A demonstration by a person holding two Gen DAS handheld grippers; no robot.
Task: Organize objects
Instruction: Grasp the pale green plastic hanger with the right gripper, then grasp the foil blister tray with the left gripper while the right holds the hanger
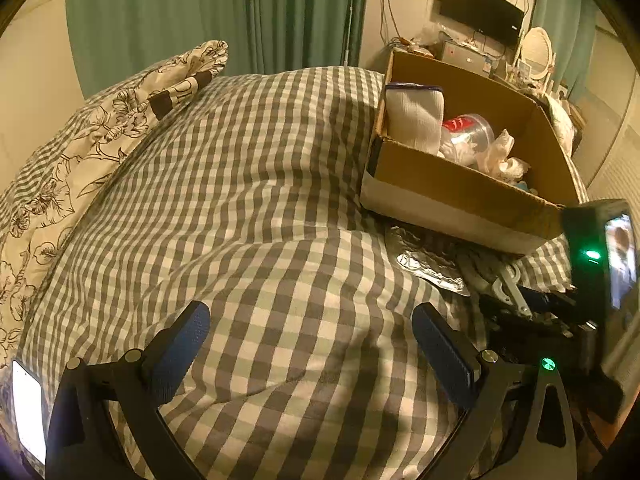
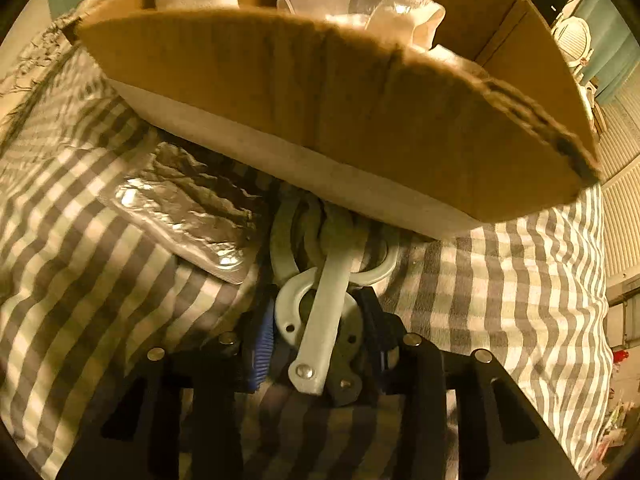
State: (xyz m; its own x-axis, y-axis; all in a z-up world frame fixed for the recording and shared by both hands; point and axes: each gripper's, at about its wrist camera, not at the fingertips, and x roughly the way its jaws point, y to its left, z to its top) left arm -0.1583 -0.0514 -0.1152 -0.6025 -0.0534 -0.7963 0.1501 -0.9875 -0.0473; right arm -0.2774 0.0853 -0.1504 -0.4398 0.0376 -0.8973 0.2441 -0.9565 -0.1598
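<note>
Right gripper is clamped on a pale grey metal tool, a hinged thing with ring-shaped loops and a flat lever arm riveted at its near end; blue pads press in from both sides, jaws nearly closed around it. Exact tool type unclear. Tool lies low on the checked bedspread, its far loops tucked just under the near bottom edge of the cardboard box. Crinkled foil packet sits just left of the tool, touching the box base. Right gripper points forward toward the box wall, held low and close to the bedding. Left gripper is spread wide, nothing between the fingers, hovering over bare gingham well left of the box. In the left wrist view the right gripper's body is visible at the right edge, down beside the box corner. Box holds a rolled white cloth, a clear plastic container with red print and crumpled white plastic. Floral pillow lies at far left, a lit phone screen at the lower left edge.
</note>
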